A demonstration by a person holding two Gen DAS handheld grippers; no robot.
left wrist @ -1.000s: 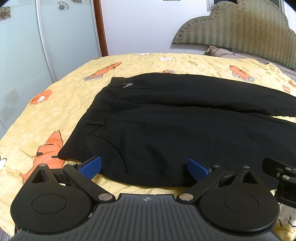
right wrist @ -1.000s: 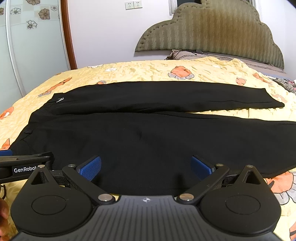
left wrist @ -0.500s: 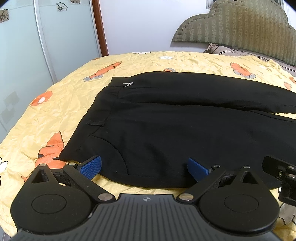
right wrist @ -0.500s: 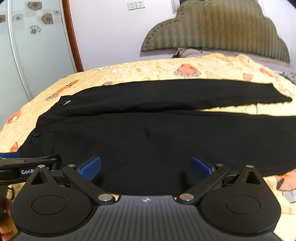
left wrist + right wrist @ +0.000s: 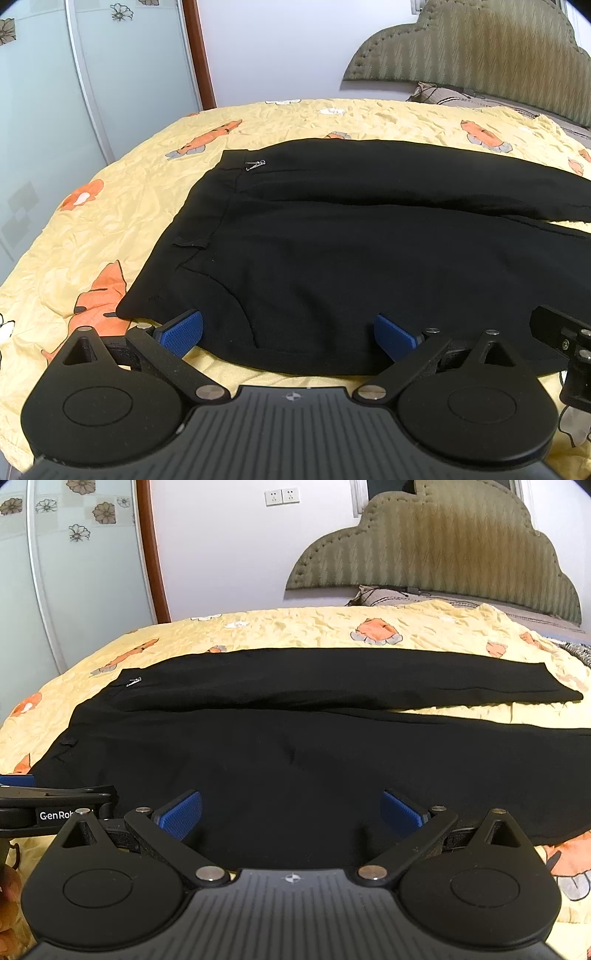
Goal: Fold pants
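One pair of black pants [image 5: 295, 746] lies flat on the yellow bedspread [image 5: 295, 627], both legs spread, with two grippers, left [image 5: 288, 330] and right [image 5: 291, 808], each spread wide.

The only legible lettering is white print reading "GenRob", its end cut off behind the right gripper's own linkage, on the black body of the left gripper [image 5: 55, 810], seen at the left edge of the right wrist view
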